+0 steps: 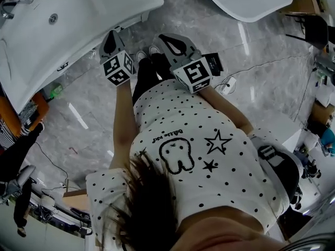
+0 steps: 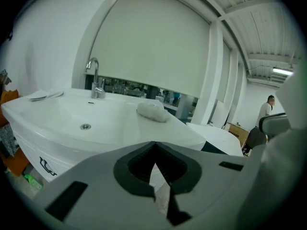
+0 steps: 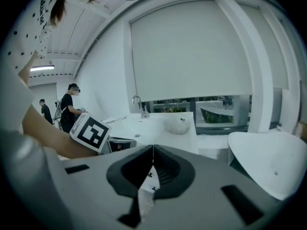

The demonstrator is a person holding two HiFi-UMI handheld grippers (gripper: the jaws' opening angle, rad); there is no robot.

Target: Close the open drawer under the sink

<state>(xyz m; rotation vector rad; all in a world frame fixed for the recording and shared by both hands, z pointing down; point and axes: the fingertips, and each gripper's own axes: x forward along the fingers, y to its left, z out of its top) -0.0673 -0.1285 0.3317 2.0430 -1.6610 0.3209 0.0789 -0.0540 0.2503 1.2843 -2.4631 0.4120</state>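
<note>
While on sink rim (image 2: 180, 134), white lump (image 2: 152, 111).

sink: white, wide shallow basin (image 2: 62, 116), chrome tap (image 2: 94, 78) at the back, round drain (image 2: 85, 126) in the middle; sits top left in the head view
drawer: white curved front (image 2: 29, 150) right under the basin rim, small dark mark on it
drawer state: looks pushed in, tucked under the rim, hard to be sure from these angles

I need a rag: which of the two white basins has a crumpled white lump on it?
The basin with the tap; the lump lies on its rim right of the bowl. The other basin shows neither.
</note>
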